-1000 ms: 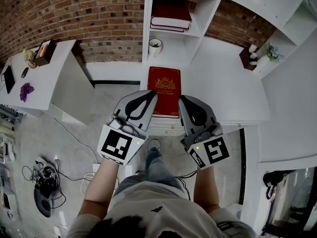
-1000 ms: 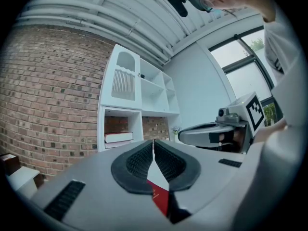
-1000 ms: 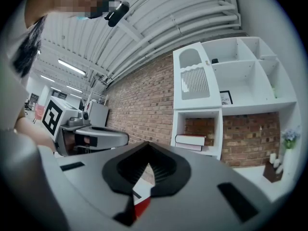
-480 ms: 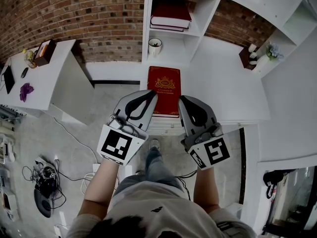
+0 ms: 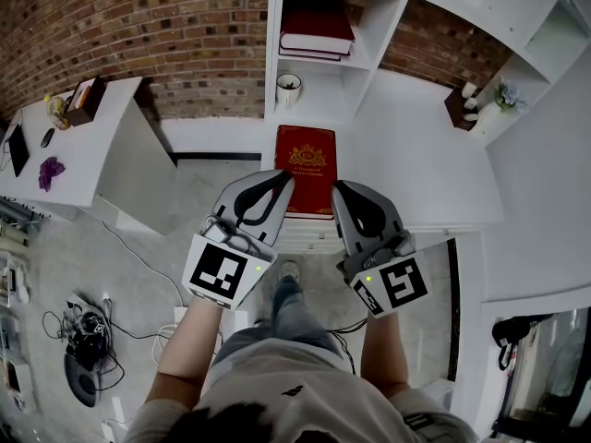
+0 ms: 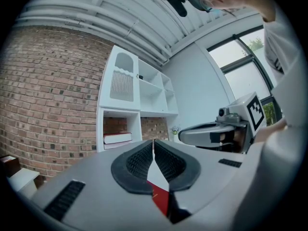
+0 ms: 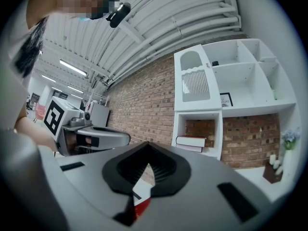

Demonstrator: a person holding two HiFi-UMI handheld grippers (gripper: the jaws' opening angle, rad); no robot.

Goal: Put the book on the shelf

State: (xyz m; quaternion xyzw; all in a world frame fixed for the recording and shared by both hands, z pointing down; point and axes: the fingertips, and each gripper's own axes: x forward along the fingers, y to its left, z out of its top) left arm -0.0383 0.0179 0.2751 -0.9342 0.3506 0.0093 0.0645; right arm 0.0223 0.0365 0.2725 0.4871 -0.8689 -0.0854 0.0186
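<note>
A red book (image 5: 306, 169) with a gold crest lies flat on the white counter (image 5: 416, 173) below the white shelf unit (image 5: 343, 72). My left gripper (image 5: 285, 178) is shut and empty, its tip at the book's near left edge. My right gripper (image 5: 338, 186) is shut too, with its tip at the near right edge. In the left gripper view the jaws (image 6: 153, 144) meet, and the red book (image 6: 161, 200) shows beneath them. The right gripper view has its jaws (image 7: 147, 165) closed over the red book (image 7: 140, 207). Neither holds anything.
Stacked red and white books (image 5: 318, 29) lie in the lower shelf cubby, and a white mug (image 5: 289, 87) stands under it. A brown box (image 5: 459, 107) and a small plant (image 5: 504, 95) sit at the counter's right. A white desk (image 5: 83, 155) stands left, with cables (image 5: 83, 332) on the floor.
</note>
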